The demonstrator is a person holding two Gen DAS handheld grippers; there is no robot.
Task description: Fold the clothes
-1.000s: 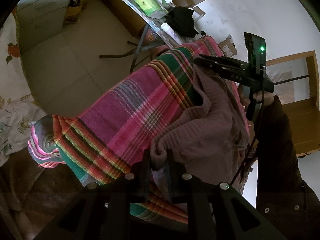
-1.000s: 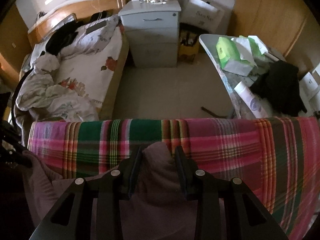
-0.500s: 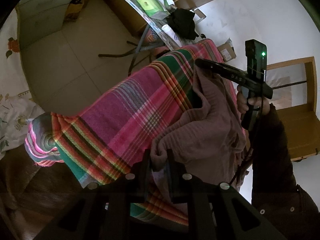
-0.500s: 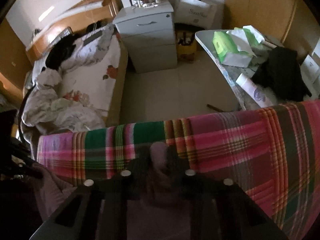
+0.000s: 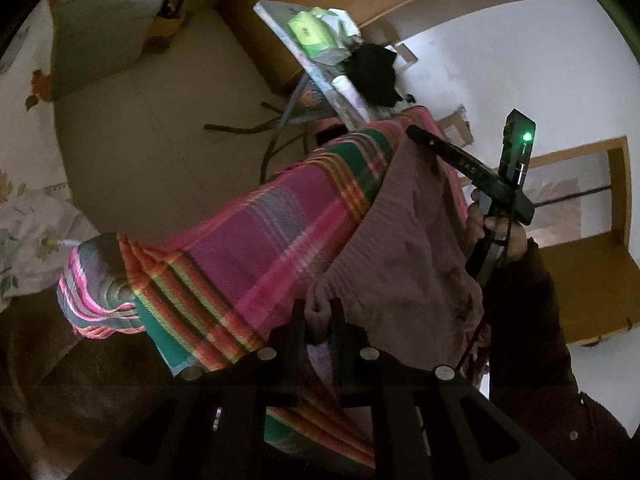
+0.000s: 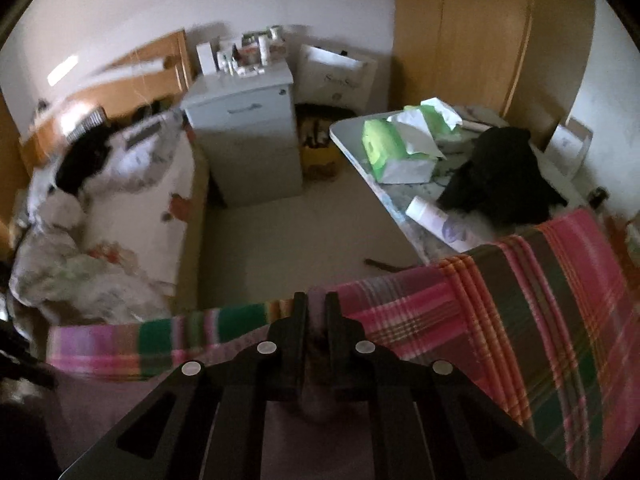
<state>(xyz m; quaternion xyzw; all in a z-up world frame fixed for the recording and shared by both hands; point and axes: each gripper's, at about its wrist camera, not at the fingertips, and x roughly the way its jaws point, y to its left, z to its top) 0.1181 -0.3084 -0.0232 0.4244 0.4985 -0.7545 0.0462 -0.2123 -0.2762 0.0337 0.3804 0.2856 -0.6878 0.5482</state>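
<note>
A mauve knit garment (image 5: 404, 252) lies over a surface draped in a pink, green and orange plaid blanket (image 5: 256, 248). My left gripper (image 5: 318, 312) is shut on the garment's near edge. My right gripper (image 5: 416, 136), held by a hand (image 5: 496, 224), grips the garment's far corner. In the right wrist view that gripper (image 6: 316, 308) is shut, with a strip of mauve fabric (image 6: 317, 320) pinched between its fingers above the plaid blanket (image 6: 500, 320). The rest of the garment (image 6: 120, 408) hangs dark below it.
Beyond the blanket is a folding table (image 6: 352, 136) with green tissue packs (image 6: 384, 148), a white bottle (image 6: 436, 218) and a black garment (image 6: 500, 176). A grey drawer unit (image 6: 248, 136) and a bed (image 6: 120, 208) with rumpled bedding are to the left, and bare floor (image 6: 296, 240) lies between.
My right gripper went from open around the mauve fabric to shut on it, then rose and tilted up. The left gripper kept its hold.
</note>
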